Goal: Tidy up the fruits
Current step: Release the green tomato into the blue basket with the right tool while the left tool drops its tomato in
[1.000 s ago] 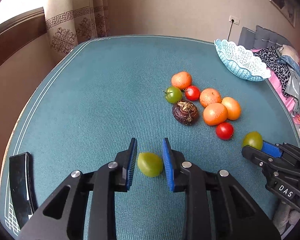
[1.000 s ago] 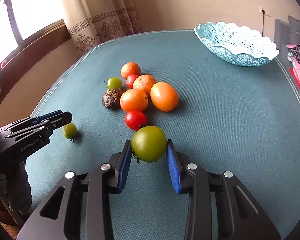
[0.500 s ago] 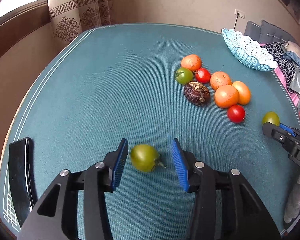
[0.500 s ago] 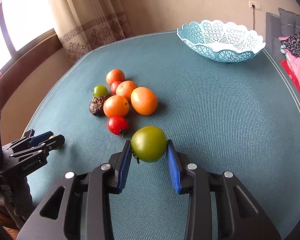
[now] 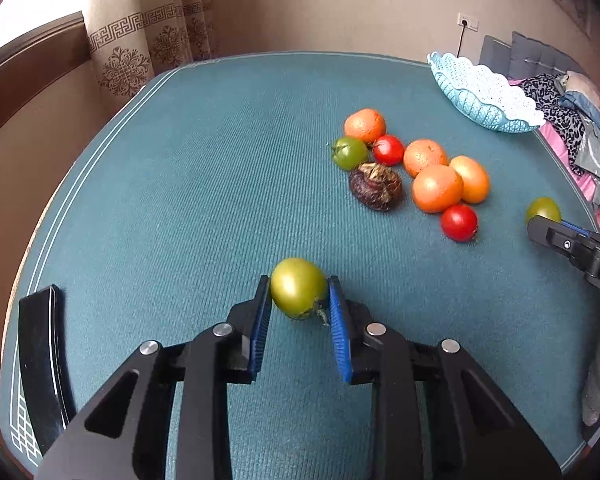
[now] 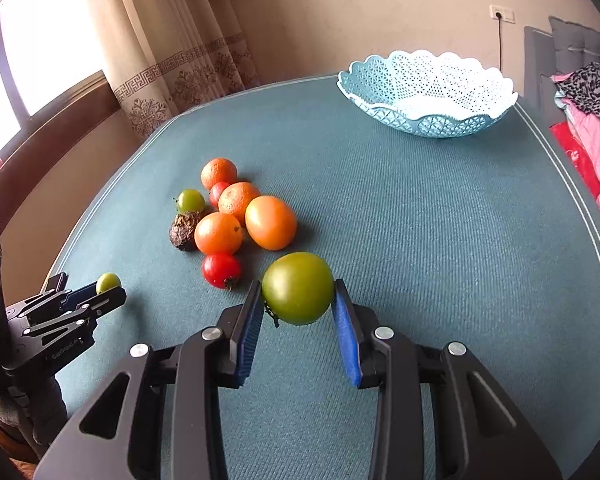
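Both grippers have a fruit each right now. The left gripper [image 5: 299,300] has just closed its blue pads onto a small yellow-green tomato [image 5: 298,287], pinched right at the fingertips with the stem end poking out low on the right pad side. The right gripper [image 6: 298,300] is clamped on a bigger dark-green tomato [image 6: 298,288], also held at the tips, pads on opposite sides. My guess is the tip hold is there so the fruit can just drop out cleanly once it's over the basket.

That basket, a pale blue lattice plastic bowl with a scalloped rim [image 6: 428,120], sits well ahead of the right gripper and a bit to its right, and looks empty from here. So nothing is sorted yet, I'd say. The rest of the pile [image 6: 236,220] is ahead and left of the right gripper: orange mandarins, two small red tomatoes, another green one and a wrinkly dark brown fruit, all bunched up and touching.

Surface is a teal ribbed cloth [image 5: 204,200] with thin white border lines, looks grippy enough that round stuff stays put. Patterned beige curtain [image 6: 172,64] and a window beyond the far edge, a heap of clothes [image 5: 572,120] off to the right, and a wall socket.
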### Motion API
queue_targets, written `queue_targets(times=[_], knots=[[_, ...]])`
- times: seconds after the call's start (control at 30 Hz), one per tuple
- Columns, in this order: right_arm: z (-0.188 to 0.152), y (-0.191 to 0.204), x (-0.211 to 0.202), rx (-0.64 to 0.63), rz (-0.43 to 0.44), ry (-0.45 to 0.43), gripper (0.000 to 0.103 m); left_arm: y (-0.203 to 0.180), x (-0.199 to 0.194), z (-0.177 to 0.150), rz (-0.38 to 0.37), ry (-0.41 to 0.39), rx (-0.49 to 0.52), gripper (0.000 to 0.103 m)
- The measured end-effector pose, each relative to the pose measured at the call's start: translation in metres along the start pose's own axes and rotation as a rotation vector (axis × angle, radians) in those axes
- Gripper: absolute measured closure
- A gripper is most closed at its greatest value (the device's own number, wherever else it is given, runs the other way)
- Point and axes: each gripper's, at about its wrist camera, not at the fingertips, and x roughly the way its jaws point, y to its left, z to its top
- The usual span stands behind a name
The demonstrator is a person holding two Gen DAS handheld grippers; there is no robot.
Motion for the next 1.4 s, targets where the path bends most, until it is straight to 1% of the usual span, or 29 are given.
queue_targets(times=[0.13, 0.27, 0.33, 0.47, 0.53, 0.6, 0.67, 0.7, 0.73, 0.77, 0.8, 0.93, 1.0, 1.17, 1.23, 1.33, 1.4], knots=[[0.021, -0.013, -0.01, 0.012, -0.025, -0.051, 0.068, -0.015, -0.008, 0.02, -0.029, -0.052, 0.023, 0.074], [0.055, -0.036, -0.018, 0.032, -0.082, -0.127, 0.068, -0.032, -0.014, 0.041, -0.054, -0.092, 0.047, 0.074], [0.073, -0.049, -0.018, 0.051, -0.091, -0.154, 0.068, -0.04, -0.014, 0.051, -0.07, -0.1, 0.057, 0.074], [0.104, -0.076, -0.01, 0.087, -0.154, -0.201, 0.068, -0.056, -0.011, 0.069, -0.084, -0.107, 0.079, 0.074], [0.115, -0.089, -0.004, 0.101, -0.18, -0.212, 0.068, -0.062, -0.007, 0.079, -0.093, -0.105, 0.086, 0.074], [0.126, -0.1, 0.007, 0.106, -0.213, -0.202, 0.068, -0.07, -0.004, 0.087, -0.099, -0.104, 0.092, 0.074], [0.131, -0.111, 0.013, 0.122, -0.241, -0.211, 0.067, -0.074, -0.001, 0.094, -0.105, -0.104, 0.098, 0.074], [0.132, -0.114, 0.014, 0.124, -0.252, -0.212, 0.067, -0.078, 0.001, 0.098, -0.107, -0.105, 0.103, 0.074], [0.132, -0.118, 0.014, 0.127, -0.259, -0.22, 0.065, -0.082, 0.003, 0.103, -0.108, -0.107, 0.106, 0.074], [0.13, -0.119, 0.014, 0.131, -0.262, -0.224, 0.062, -0.086, 0.005, 0.108, -0.109, -0.109, 0.11, 0.074], [0.129, -0.121, 0.012, 0.136, -0.262, -0.229, 0.061, -0.09, 0.007, 0.112, -0.114, -0.111, 0.114, 0.074], [0.119, -0.128, 0.002, 0.161, -0.268, -0.25, 0.061, -0.109, 0.019, 0.132, -0.132, -0.122, 0.135, 0.074], [0.113, -0.129, -0.004, 0.166, -0.278, -0.265, 0.06, -0.12, 0.026, 0.143, -0.153, -0.122, 0.144, 0.074], [0.1, -0.13, -0.015, 0.175, -0.289, -0.296, 0.05, -0.151, 0.049, 0.171, -0.219, -0.104, 0.168, 0.074], [0.095, -0.127, -0.016, 0.165, -0.297, -0.297, 0.048, -0.164, 0.059, 0.179, -0.238, -0.097, 0.182, 0.074], [0.088, -0.127, -0.014, 0.158, -0.305, -0.29, 0.047, -0.182, 0.074, 0.191, -0.276, -0.077, 0.196, 0.074], [0.084, -0.129, -0.013, 0.168, -0.301, -0.279, 0.047, -0.193, 0.084, 0.195, -0.283, -0.06, 0.199, 0.074]])
